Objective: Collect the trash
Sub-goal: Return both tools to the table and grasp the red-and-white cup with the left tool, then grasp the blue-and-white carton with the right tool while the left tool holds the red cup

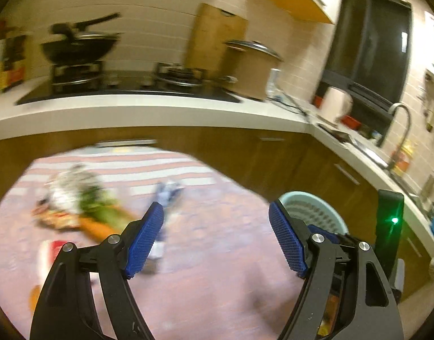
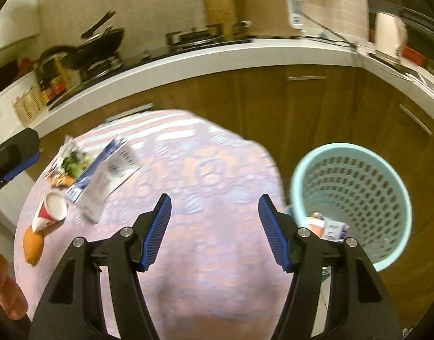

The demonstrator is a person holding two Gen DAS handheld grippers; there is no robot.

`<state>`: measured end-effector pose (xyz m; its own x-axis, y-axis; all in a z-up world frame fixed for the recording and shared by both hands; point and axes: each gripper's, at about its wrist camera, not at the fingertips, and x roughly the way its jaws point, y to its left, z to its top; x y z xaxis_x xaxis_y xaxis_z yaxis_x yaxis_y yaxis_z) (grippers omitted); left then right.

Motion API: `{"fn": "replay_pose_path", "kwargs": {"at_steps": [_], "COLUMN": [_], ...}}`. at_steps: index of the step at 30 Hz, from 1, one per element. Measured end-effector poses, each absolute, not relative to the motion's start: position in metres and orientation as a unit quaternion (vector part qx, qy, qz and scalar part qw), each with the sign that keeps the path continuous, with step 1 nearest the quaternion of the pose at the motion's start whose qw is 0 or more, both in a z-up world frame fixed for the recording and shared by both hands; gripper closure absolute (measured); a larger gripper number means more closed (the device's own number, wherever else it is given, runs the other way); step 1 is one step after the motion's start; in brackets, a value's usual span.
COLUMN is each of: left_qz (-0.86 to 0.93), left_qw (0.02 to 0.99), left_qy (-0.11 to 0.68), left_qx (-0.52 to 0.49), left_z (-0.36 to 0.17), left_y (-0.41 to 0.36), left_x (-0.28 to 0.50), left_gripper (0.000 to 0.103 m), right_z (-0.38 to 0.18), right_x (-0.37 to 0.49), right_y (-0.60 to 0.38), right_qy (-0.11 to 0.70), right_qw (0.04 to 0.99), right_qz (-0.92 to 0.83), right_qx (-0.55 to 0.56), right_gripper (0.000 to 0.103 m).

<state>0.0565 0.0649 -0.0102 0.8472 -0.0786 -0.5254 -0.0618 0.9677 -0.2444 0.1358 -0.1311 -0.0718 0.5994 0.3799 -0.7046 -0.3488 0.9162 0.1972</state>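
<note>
Trash lies on a round table with a pink cloth (image 2: 205,243): a blue-white flattened carton (image 2: 106,175), a red-white paper cup (image 2: 51,211) on its side, an orange peel (image 2: 32,245) and a food wrapper with greens (image 2: 71,161). A light-blue perforated basket (image 2: 356,198) stands beside the table at right and holds some packaging (image 2: 326,226). My right gripper (image 2: 214,226) is open and empty above the table. My left gripper (image 1: 215,240) is open and empty; its view is blurred, with the wrapper and greens (image 1: 80,201), the cup (image 1: 51,255) and the basket (image 1: 316,212) visible.
A white L-shaped counter (image 1: 149,113) over brown cabinets curves behind the table. On it are a stove with a black wok (image 1: 78,46), a tall pot (image 1: 251,65) and a sink faucet (image 1: 398,121). The left gripper's edge shows in the right wrist view (image 2: 12,155).
</note>
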Motion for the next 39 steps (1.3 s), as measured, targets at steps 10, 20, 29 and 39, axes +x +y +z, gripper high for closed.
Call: {"fn": "replay_pose_path", "kwargs": {"at_steps": [10,20,29,39], "left_qz": [0.159,0.163,0.166,0.162], "left_qw": [0.937,0.907,0.885,0.886], "left_qy": [0.284,0.34,0.384,0.382], "left_qx": [-0.129,-0.187,-0.204,-0.207], "left_z": [-0.03,-0.07,-0.094,-0.101], "left_y": [0.147,0.189,0.195,0.196], "left_x": [0.009,0.009,0.035,0.041], "left_gripper": [0.013,0.013,0.013,0.029], "right_z": [-0.101,-0.113,-0.111,-0.082], "right_x": [0.116,0.113,0.111,0.103], "right_y": [-0.063,-0.046,-0.04,-0.016], "right_qy": [0.417,0.423,0.418,0.397], "right_qw": [0.873,0.87,0.871,0.87], "right_qz": [0.252,0.251,0.255,0.29], "right_qx": [-0.013,-0.026,-0.037,-0.032], "right_gripper": [0.043,0.043,0.043,0.043]}}
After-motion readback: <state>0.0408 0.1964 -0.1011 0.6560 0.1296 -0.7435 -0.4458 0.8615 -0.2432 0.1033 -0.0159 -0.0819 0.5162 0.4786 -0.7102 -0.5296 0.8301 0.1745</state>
